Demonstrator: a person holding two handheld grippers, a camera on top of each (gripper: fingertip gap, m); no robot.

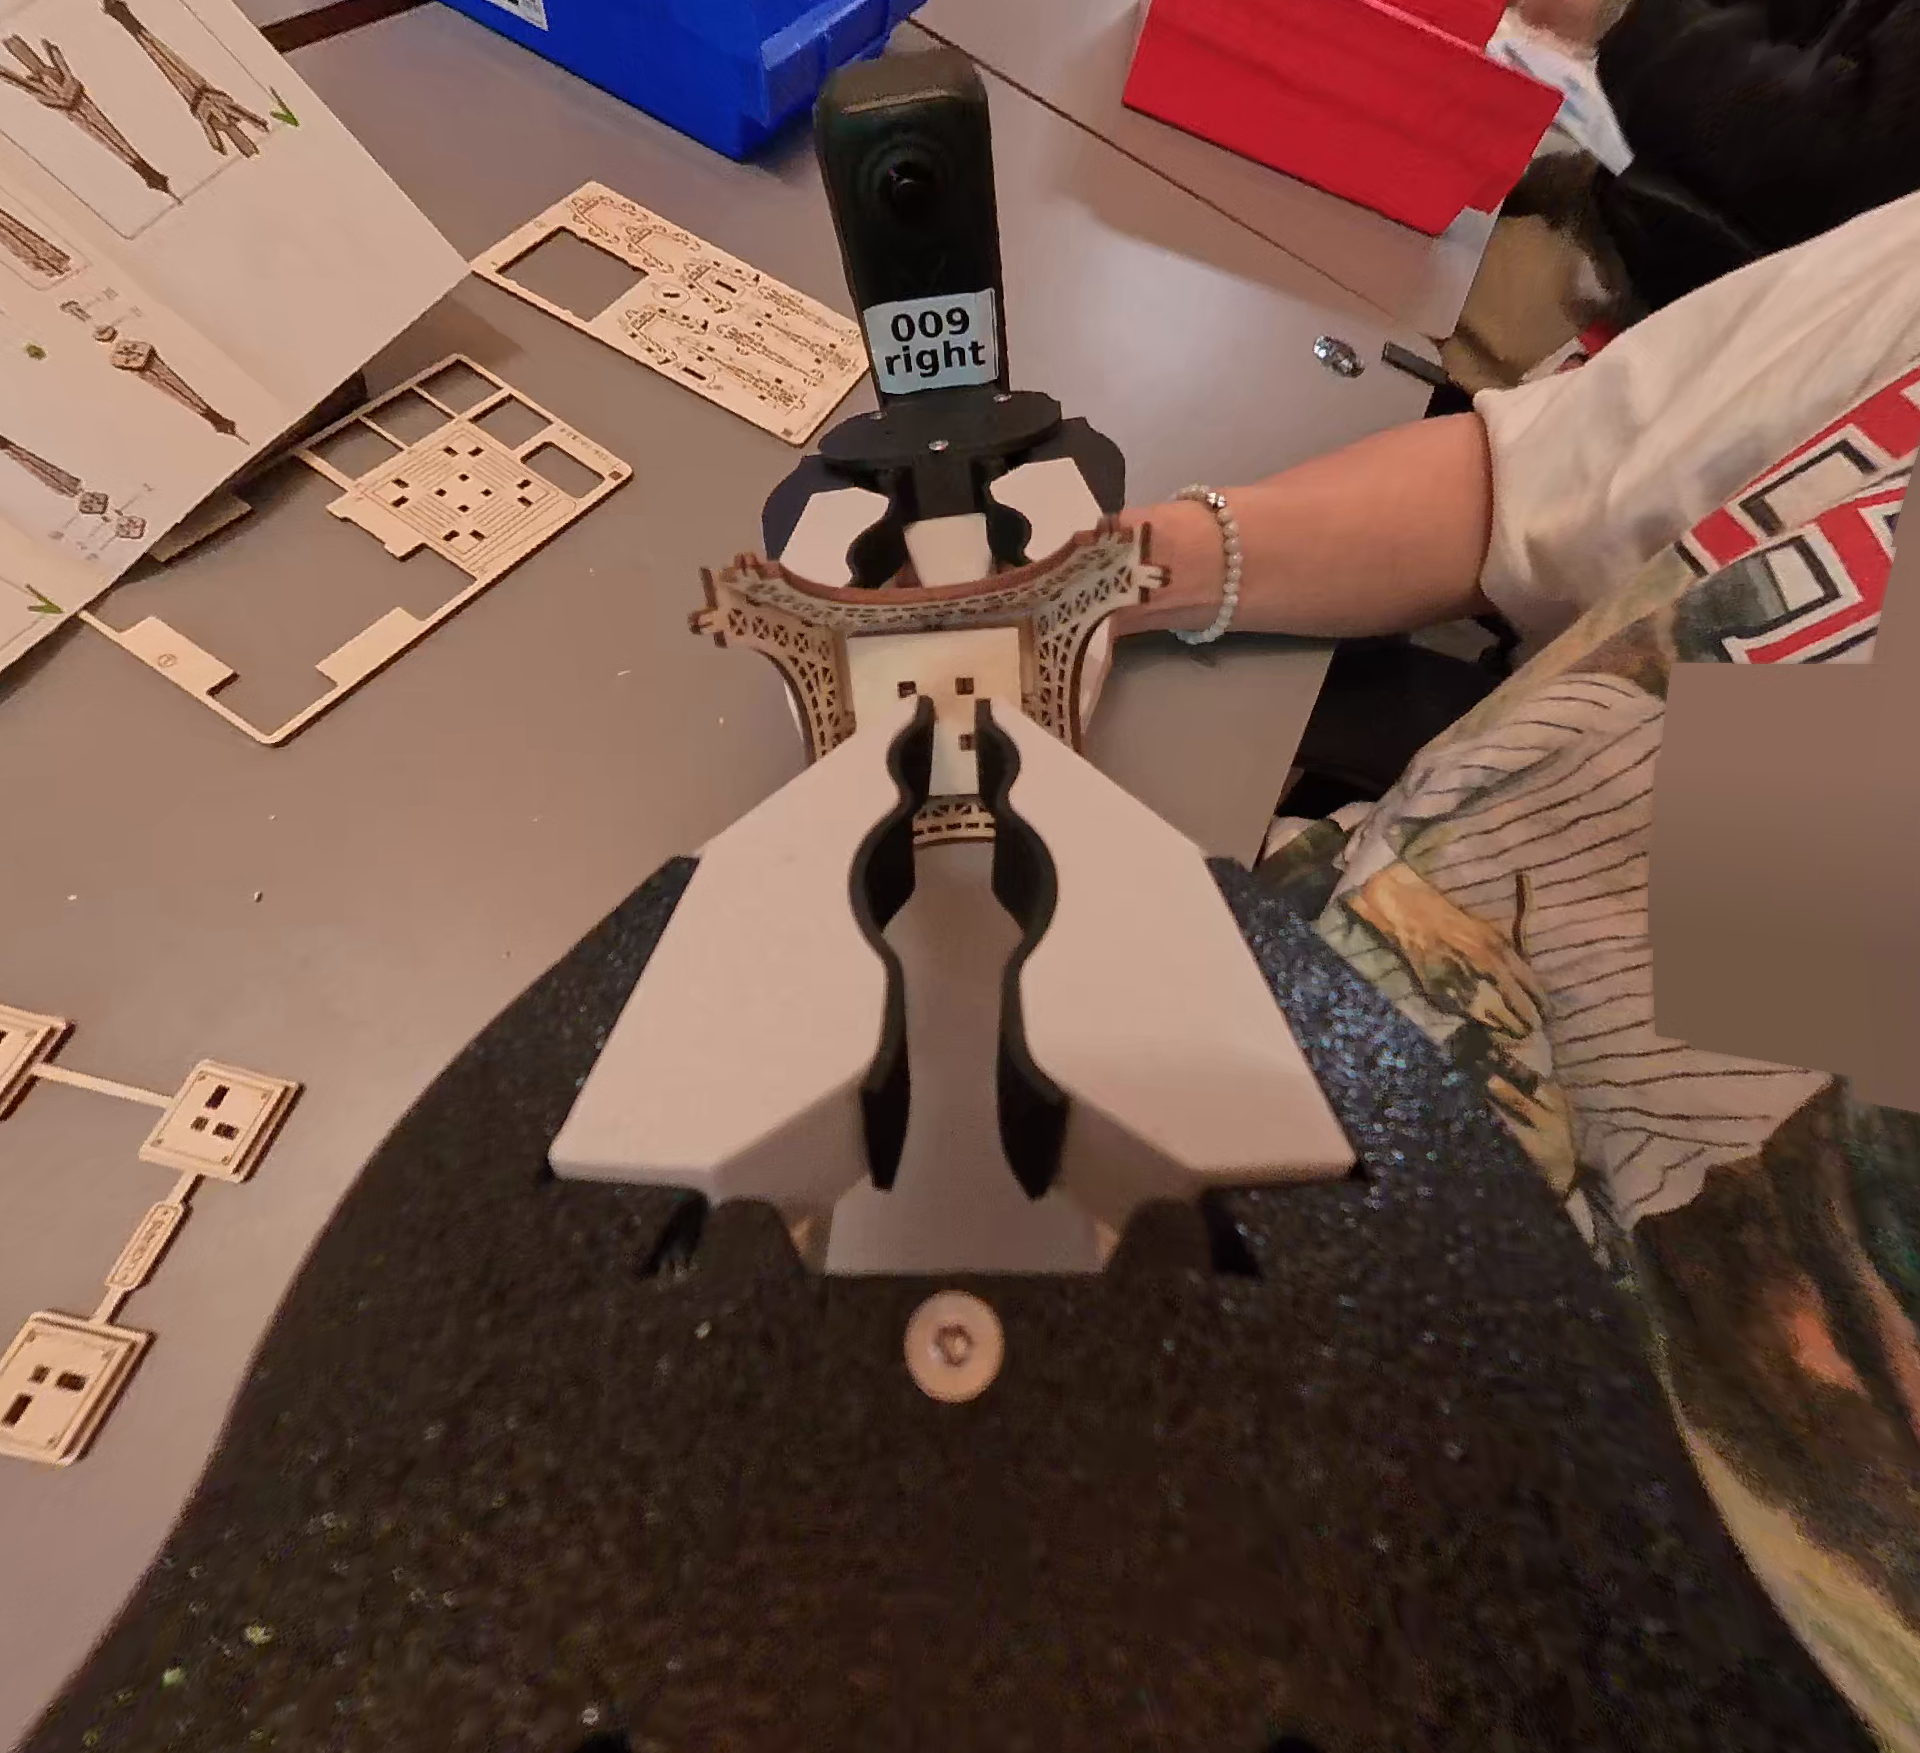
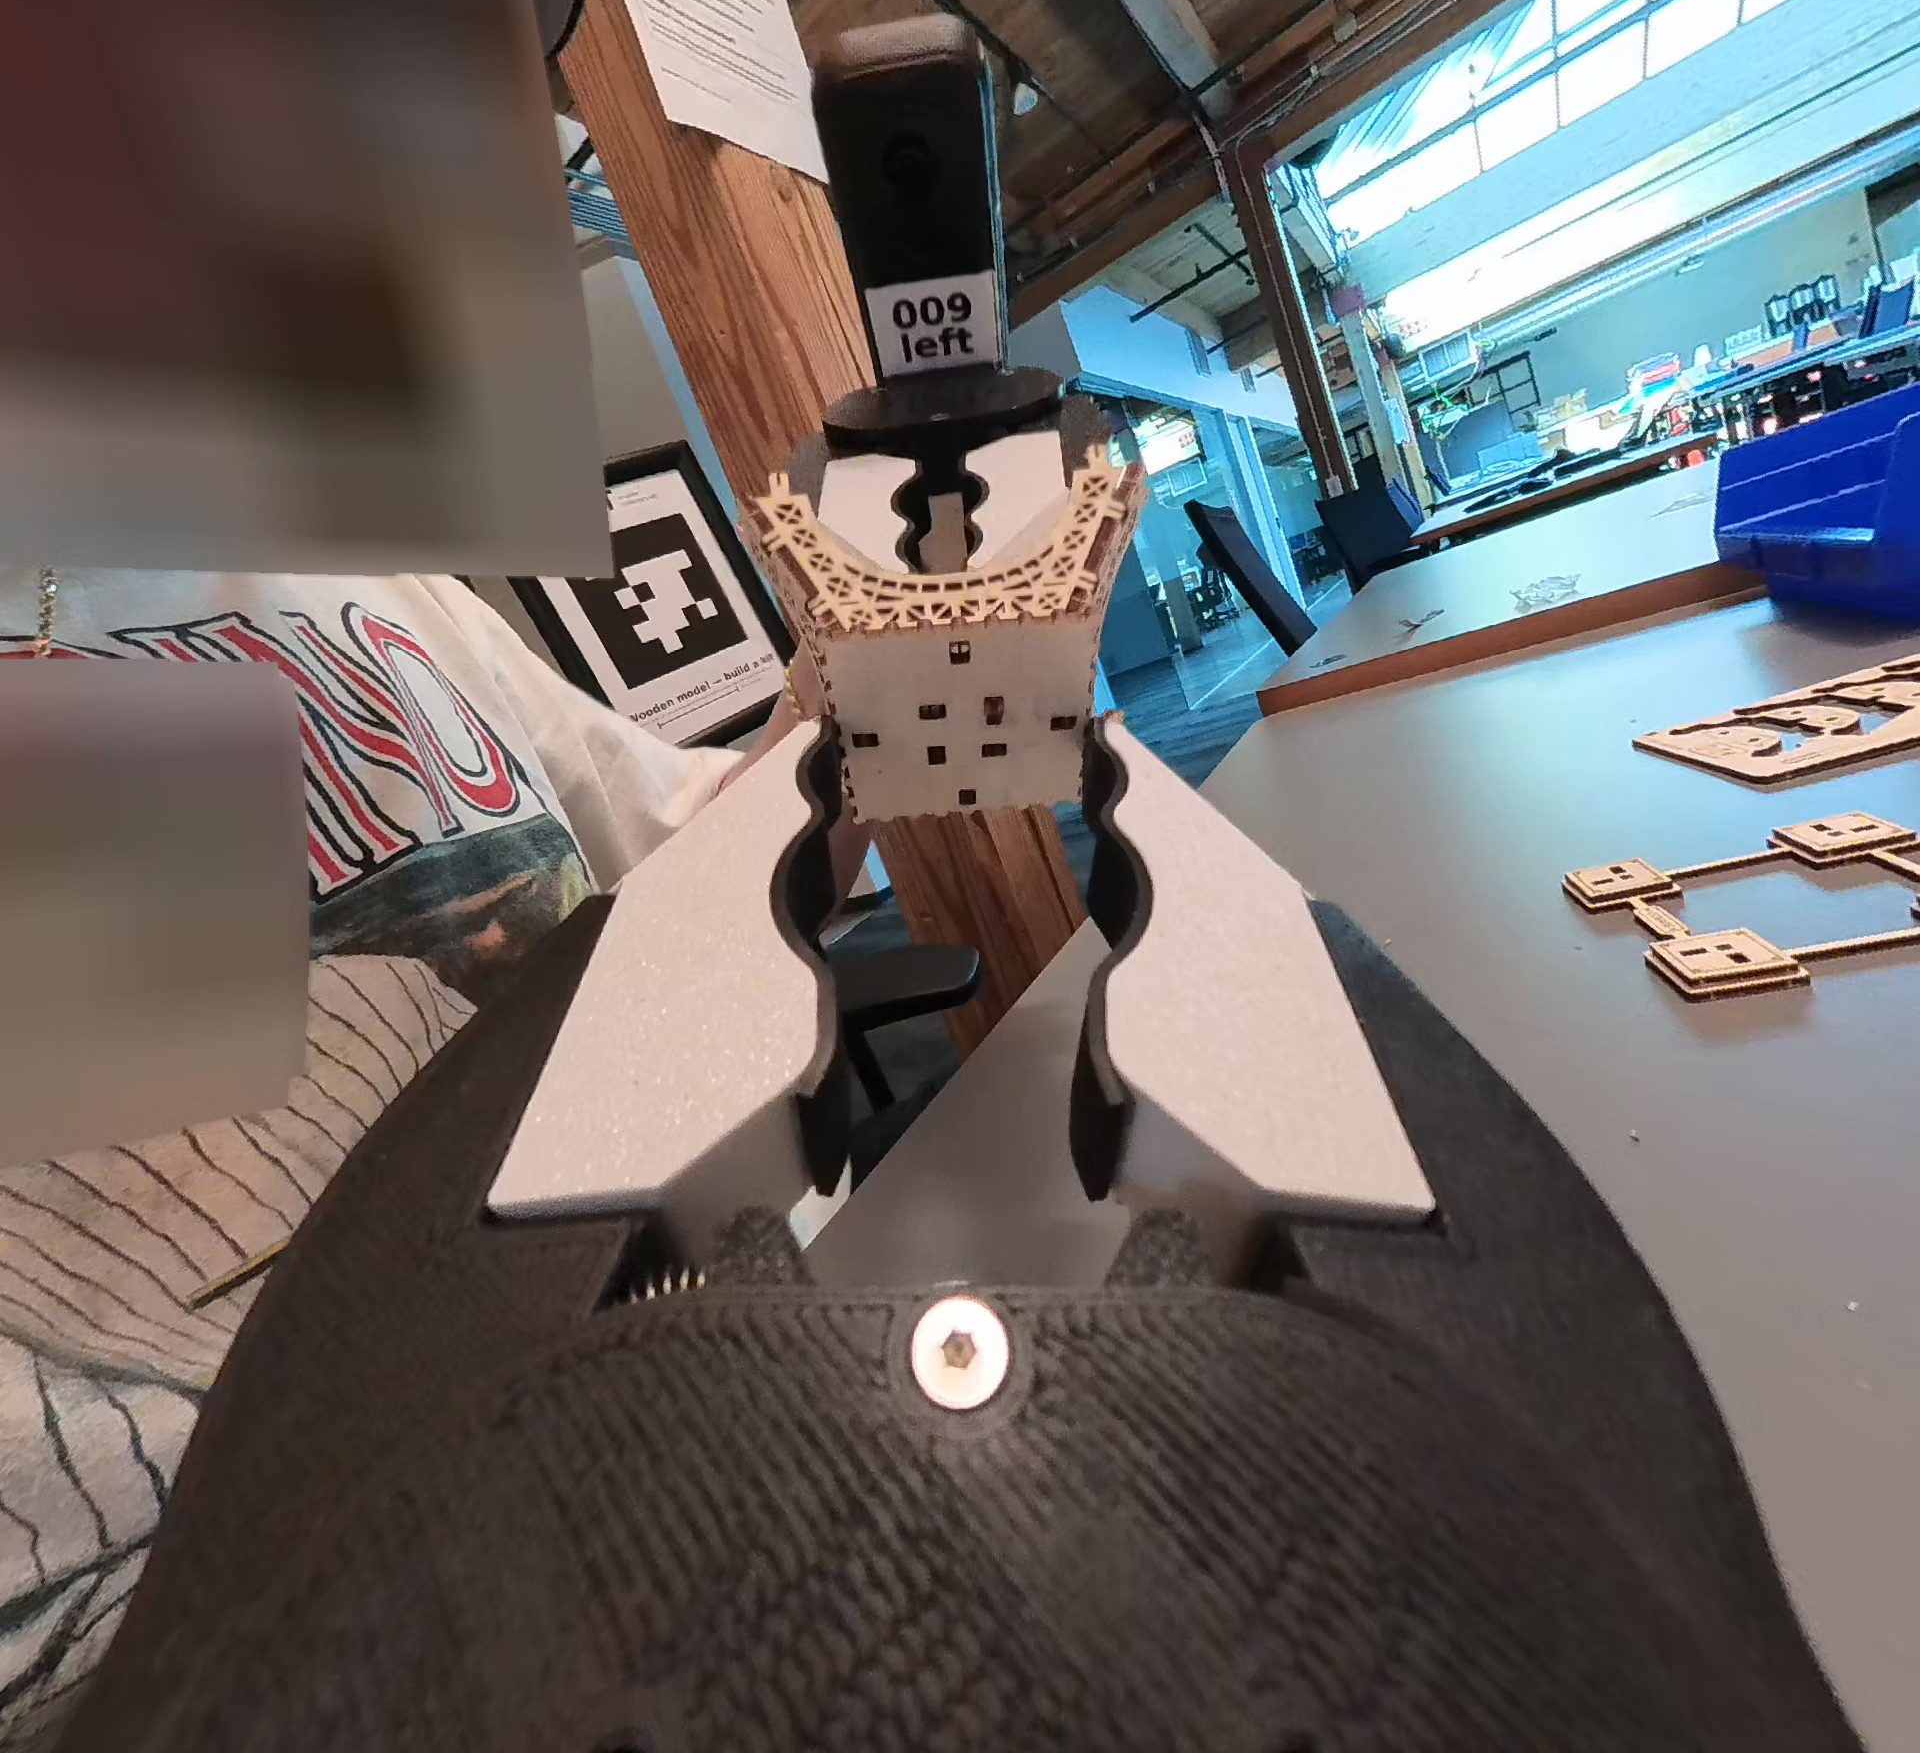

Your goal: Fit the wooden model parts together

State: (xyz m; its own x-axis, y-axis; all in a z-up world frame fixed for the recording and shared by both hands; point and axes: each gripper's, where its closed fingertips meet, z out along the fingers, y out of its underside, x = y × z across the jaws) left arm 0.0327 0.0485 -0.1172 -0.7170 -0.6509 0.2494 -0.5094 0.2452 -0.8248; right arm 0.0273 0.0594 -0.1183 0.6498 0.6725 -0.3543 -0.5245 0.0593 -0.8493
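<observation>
1. Here, in the left wrist view, the left gripper (image 1: pixel 951 727) is pinching a thin plate edge of the wooden tower base (image 1: pixel 925 638), jaws nearly closed on it. Beyond the jaws, the right gripper (image 1: pixel 940 550) is facing it from the other side. Left of the jaws, part sheets (image 1: pixel 384 540) and an instruction sheet (image 1: pixel 156 249) are lying on the table (image 1: pixel 416 872).
2. In the right wrist view, the right gripper (image 2: pixel 951 768) is clamping the base's square slotted plate (image 2: pixel 956 727) between wide-set jaws, lattice arch (image 2: pixel 935 571) beyond the tips. Right of the jaws, square footing pieces (image 2: pixel 1745 914) are waiting unjoined.
3. Judging by this, the base is assembled; footings and upper sections are remaining.
</observation>
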